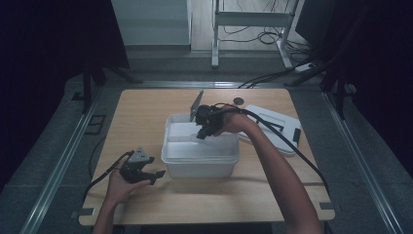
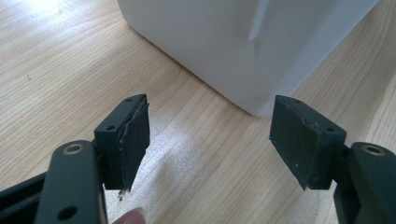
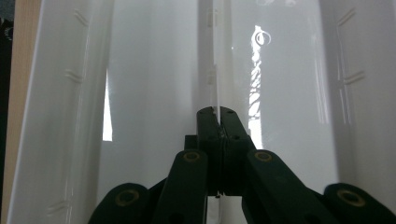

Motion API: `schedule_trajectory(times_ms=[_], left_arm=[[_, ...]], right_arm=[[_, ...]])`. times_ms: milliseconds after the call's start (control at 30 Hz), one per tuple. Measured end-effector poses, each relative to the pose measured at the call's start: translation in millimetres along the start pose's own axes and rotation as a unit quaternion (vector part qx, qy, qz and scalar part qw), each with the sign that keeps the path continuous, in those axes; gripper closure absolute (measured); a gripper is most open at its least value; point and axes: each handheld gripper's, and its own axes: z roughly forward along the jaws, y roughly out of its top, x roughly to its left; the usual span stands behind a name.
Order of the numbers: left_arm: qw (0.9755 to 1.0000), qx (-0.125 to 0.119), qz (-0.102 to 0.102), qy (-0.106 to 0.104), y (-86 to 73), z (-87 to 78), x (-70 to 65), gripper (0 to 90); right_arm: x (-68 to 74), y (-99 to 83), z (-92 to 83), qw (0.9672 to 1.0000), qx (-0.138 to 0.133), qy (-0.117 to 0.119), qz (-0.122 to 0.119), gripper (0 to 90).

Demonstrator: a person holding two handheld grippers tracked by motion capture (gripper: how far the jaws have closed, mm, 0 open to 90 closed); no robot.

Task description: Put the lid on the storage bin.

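A white plastic box (image 1: 199, 161) stands in the middle of the wooden table (image 1: 146, 112). A thin white divider panel (image 3: 215, 70) stands upright inside it. My right gripper (image 1: 202, 132) reaches down into the box from the right and is shut on the divider's top edge (image 1: 182, 138); in the right gripper view the jaws (image 3: 217, 114) meet on the thin panel between the box walls (image 3: 70, 116). My left gripper (image 1: 157, 174) lies low on the table by the box's front left corner. It is open (image 2: 210, 140), nothing between its pads, facing the box corner (image 2: 224, 42).
A flat white lid-like piece (image 1: 275, 126) with black clips lies on the table right of the box. A small black disc (image 1: 238, 101) sits near the far edge. Cables trail from both grippers. Dark curtains and a metal stand (image 1: 253, 19) lie beyond the table.
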Motion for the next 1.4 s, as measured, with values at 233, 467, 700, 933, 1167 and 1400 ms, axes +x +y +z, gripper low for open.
schedule_trajectory(times_ms=[233, 467, 700, 933, 1167, 1400], left_arm=[[1.0, 0.0, 0.0, 0.0, 0.0, 0.1, -0.2, 28.9], [1.0, 0.0, 0.0, 0.0, -0.1, 0.3, -0.3, 28.9], [1.0, 0.001, 0.0, -0.001, -0.1, 0.6, -0.3, 28.9], [1.0, 0.002, 0.0, -0.001, -0.1, 0.8, -0.5, 28.9], [1.0, 0.002, 0.0, -0.001, -0.1, 0.6, -0.4, 28.9], [1.0, 0.002, 0.0, -0.001, -0.2, 0.2, -0.3, 28.9]], right_arm=[[-0.8, -2.3, 2.1, 1.0, -0.006, 0.002, -0.001, 88.4], [-1.3, -3.2, 2.2, 0.9999, -0.01, 0.003, -0.003, 88.3], [-1.0, -3.0, 1.3, 0.9999, -0.01, 0.002, -0.006, 88.4], [-0.4, -2.7, -2.8, 0.9999, -0.011, -0.001, -0.009, 88.6], [-0.4, -1.9, -6.3, 0.9996, -0.023, -0.007, -0.013, 88.6], [-1.4, -1.6, -1.9, 0.9995, -0.026, -0.006, -0.016, 88.5]])
